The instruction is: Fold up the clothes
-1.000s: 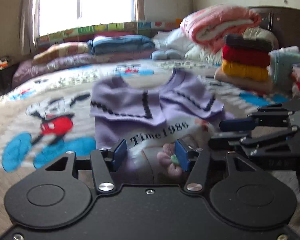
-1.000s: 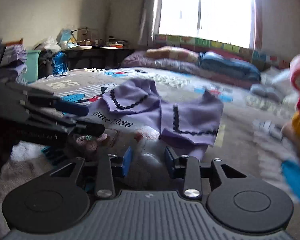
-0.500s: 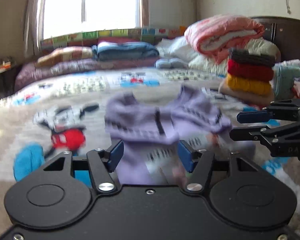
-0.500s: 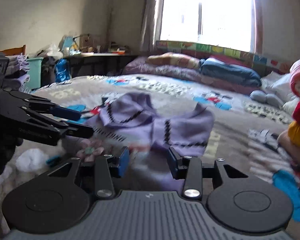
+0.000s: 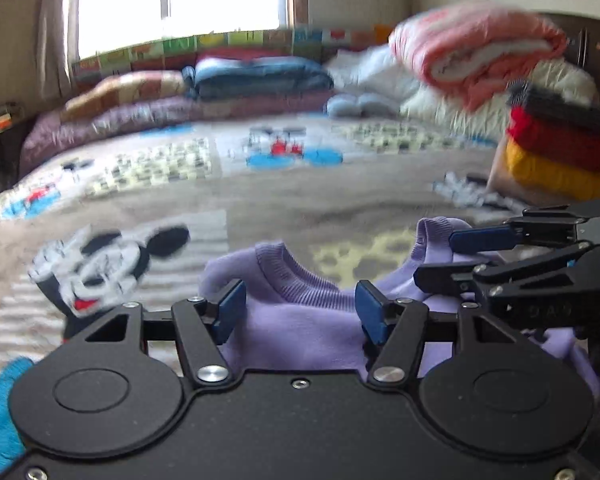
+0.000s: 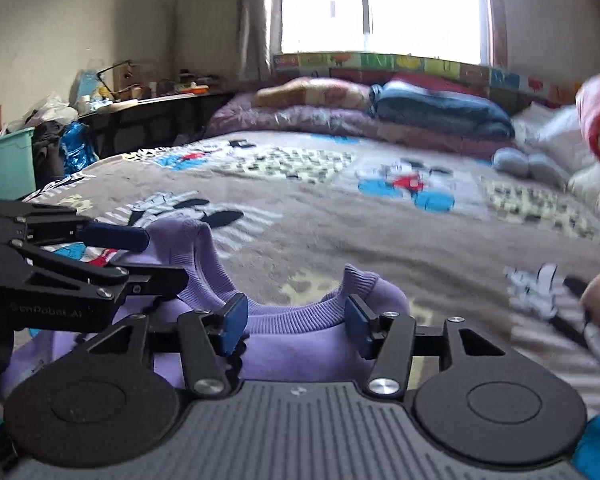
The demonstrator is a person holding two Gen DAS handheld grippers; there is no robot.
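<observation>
A purple sweater (image 5: pixel 300 320) lay on the bed (image 5: pixel 260 208) — ribbed hem raised. Both grippers (left (image 5: pixel 300 306), right (image 6: pixel 292 316)) hovered with fingers spread wide, gripping nothing.

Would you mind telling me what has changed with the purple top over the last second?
The top has been turned over: the printed front and black-trimmed collar no longer show, only plain purple and a ribbed edge lying close ahead of both tongs. The left tongs and right tongs were open then and are open now, gripping nothing. The folded stack is unmoved.
</observation>
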